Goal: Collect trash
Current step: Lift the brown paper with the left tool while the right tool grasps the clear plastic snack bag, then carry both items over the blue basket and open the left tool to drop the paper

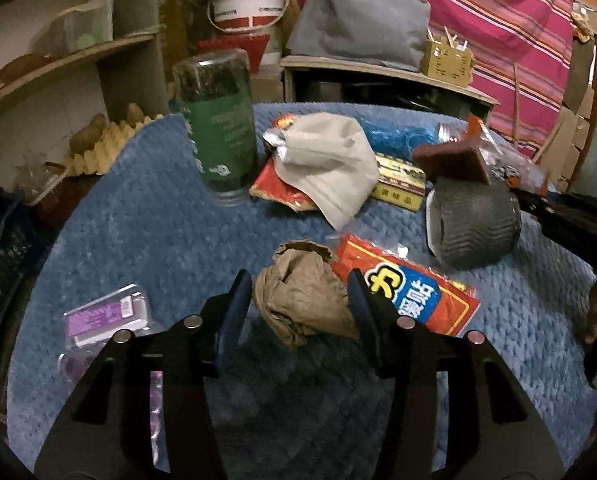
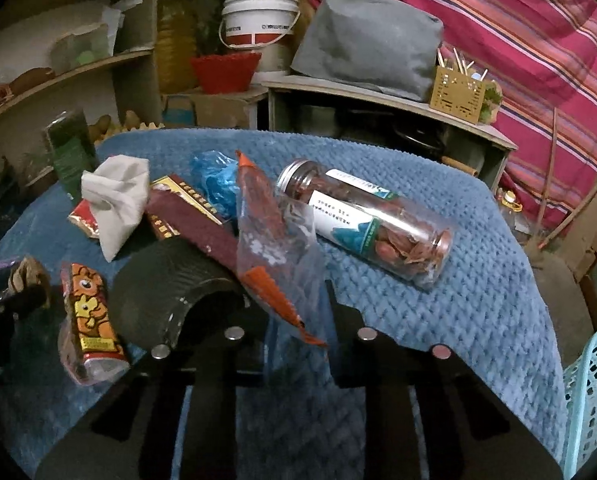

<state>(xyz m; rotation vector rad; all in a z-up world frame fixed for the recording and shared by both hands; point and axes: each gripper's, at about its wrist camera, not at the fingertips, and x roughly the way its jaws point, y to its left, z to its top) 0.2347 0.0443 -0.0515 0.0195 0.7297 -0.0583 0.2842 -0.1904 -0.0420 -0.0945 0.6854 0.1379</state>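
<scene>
while the left gripper (image 1: 300, 300) is standing with its tongs spread apart, a crumpled brown paper ball (image 1: 304, 300) is lying between them on the blue mat (image 1: 170, 236); the right gripper (image 2: 294, 320) is standing parted around a clear orange-edged wrapper (image 2: 276, 248).

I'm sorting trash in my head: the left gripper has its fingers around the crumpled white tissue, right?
Not quite. The left gripper has its fingers around the crumpled brown paper ball, not the white tissue, which lies farther back. The left wrist view shows it.

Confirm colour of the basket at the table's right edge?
Light turquoise basket, perforated; shows best in the right wrist view.
</scene>
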